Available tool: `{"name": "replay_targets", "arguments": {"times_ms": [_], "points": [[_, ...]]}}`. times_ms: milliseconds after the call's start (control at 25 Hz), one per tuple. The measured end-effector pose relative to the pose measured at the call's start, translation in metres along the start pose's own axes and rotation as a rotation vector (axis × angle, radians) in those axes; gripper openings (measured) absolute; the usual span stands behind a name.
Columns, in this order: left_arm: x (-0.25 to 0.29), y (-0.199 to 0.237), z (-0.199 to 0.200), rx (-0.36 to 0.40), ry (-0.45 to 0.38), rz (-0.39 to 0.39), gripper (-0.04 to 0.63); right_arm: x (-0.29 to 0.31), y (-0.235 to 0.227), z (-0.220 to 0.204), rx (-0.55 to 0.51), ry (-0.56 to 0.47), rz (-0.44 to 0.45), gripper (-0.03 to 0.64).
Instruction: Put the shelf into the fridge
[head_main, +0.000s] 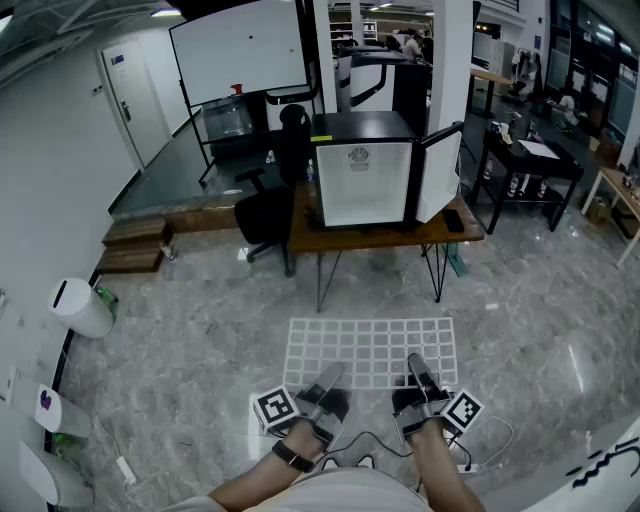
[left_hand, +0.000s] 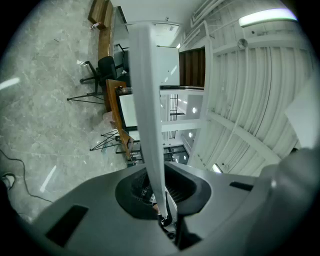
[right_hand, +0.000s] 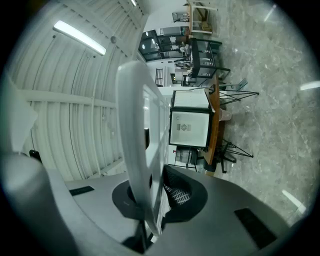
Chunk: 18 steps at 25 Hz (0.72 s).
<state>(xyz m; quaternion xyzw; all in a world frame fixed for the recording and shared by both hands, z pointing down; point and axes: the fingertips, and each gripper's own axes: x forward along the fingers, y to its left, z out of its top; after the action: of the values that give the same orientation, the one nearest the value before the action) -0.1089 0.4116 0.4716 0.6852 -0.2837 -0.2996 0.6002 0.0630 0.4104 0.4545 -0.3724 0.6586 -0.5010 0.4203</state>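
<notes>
- Left gripper (head_main: 329, 380) pinches the shelf's (head_main: 370, 350) near edge.
- Right gripper (head_main: 416, 368) pinches the same edge.
- Fridge (head_main: 362, 182) stands open on the bench (head_main: 385, 238), well apart.

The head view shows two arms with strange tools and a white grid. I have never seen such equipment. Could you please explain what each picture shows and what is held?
There is no robot here: a person holds a hand-held gripper in each hand. The head view comes from a camera on the person's head, looking down. In it the left gripper and the right gripper both grip the near edge of a white wire shelf, held flat above the floor. The other two pictures come from a camera riding on each gripper. Each looks along its own fingers, which are closed on the shelf, seen edge-on. Ahead, a small fridge stands on a wooden table with its door open.
</notes>
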Motion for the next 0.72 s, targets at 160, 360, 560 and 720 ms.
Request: {"name": "replay_targets", "arguments": {"times_ms": [160, 360, 560, 720], "points": [[0.004, -0.017, -0.008, -0.022, -0.007, -0.026, 0.029, -0.002, 0.003, 0.002, 0.000, 0.008, 0.004, 0.040], [0.005, -0.013, -0.014, -0.015, -0.020, -0.014, 0.029, -0.005, -0.003, 0.005, 0.010, 0.026, 0.005, 0.040], [0.007, -0.007, -0.018, -0.002, -0.025, 0.008, 0.029, -0.006, -0.004, 0.013, 0.018, 0.041, 0.015, 0.040], [0.015, -0.016, -0.024, -0.010, -0.046, -0.021, 0.029, -0.005, -0.007, 0.020, 0.036, 0.054, 0.029, 0.040]]}}
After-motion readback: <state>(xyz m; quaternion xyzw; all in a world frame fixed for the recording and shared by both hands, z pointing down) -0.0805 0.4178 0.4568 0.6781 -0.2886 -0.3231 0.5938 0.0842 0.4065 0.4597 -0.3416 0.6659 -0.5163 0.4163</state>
